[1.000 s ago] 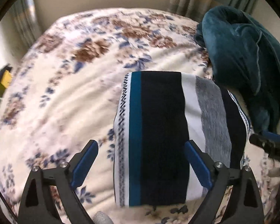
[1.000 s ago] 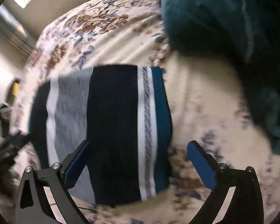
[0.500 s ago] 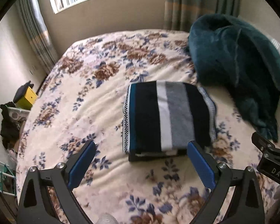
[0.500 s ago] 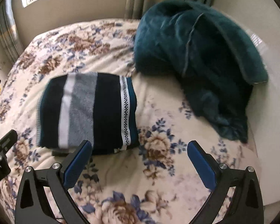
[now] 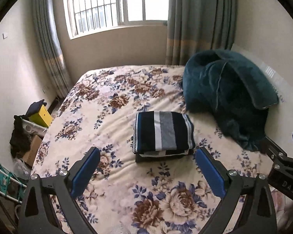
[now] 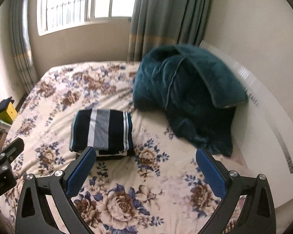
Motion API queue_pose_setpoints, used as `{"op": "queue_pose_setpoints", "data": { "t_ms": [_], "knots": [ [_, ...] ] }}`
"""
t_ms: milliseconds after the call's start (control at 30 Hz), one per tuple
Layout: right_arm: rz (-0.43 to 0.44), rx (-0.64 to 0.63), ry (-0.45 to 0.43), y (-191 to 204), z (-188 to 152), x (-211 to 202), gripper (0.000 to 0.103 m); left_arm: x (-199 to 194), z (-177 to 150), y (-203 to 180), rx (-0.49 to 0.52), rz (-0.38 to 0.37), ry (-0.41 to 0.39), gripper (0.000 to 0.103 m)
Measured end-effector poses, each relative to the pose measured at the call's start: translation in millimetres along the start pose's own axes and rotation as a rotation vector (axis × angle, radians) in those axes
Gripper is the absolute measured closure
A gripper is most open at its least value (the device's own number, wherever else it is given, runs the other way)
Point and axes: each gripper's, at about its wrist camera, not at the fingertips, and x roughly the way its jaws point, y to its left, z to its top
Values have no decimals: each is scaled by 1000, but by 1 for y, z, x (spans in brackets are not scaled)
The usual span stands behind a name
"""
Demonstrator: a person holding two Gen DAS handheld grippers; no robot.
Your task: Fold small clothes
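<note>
A striped garment [image 5: 163, 133] in navy, white, grey and teal lies folded into a neat rectangle on the floral bedspread [image 5: 111, 175]; the right wrist view shows the same garment [image 6: 101, 129] left of centre. My left gripper [image 5: 147, 167] is held well back from the garment, above the bed's near part, open and holding nothing. My right gripper [image 6: 145, 166] is also open and holding nothing, its left finger [image 6: 81, 170] overlapping the garment's near edge in the picture but apart from it. The right gripper's body [image 5: 283, 167] shows at the right edge of the left wrist view.
A bulky dark teal blanket [image 5: 228, 95] is heaped at the bed's right side against a white headboard [image 6: 267, 120]. A window with curtains [image 5: 197, 19] is behind the bed. Clutter with a yellow box [image 5: 40, 115] stands on the floor to the left.
Both grippers have pulled back and risen away from the folded garment, which now looks small and distant. The garment itself stays put on the bed.
</note>
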Motion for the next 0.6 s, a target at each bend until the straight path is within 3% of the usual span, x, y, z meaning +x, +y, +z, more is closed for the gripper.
{"op": "queue_pose_setpoints", "data": {
  "t_ms": [300,600],
  "knots": [
    [29,1,-120,-25,-8,-123,0,-84,-8,3,-17,-10,-83,3],
    [54,5,-171,-36,-21,-189,0,-124,-19,5,-32,1,-120,3]
  ]
}}
